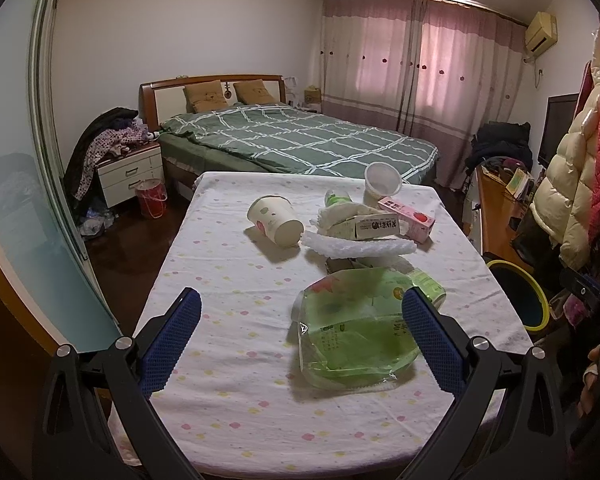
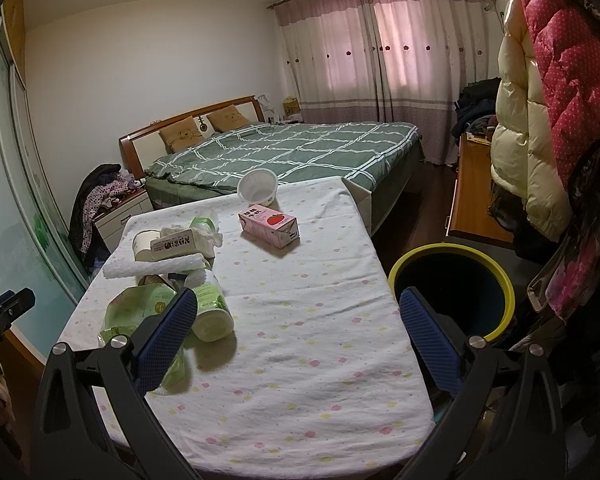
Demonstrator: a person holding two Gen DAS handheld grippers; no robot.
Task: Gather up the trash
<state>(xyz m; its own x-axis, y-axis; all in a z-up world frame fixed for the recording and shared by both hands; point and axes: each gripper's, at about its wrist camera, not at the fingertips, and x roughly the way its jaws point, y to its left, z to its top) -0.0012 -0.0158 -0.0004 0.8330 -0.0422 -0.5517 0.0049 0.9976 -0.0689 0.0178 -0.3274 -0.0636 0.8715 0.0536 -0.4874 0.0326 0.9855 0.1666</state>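
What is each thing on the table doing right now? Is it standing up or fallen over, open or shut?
Left gripper: open, holding nothing.
Right gripper: open, holding nothing.
Paper cup: tipped on its side.
Clear plastic cup: tilted, mouth showing, looks empty.
Pink carton: lying flat.
Green plastic bag: crumpled, lying flat.
Green bottle: lying on its side.
Trash bin: upright, open-topped, beside the table.

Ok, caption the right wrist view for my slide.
Open right gripper above a table of trash, yellow-rimmed bin alongside.
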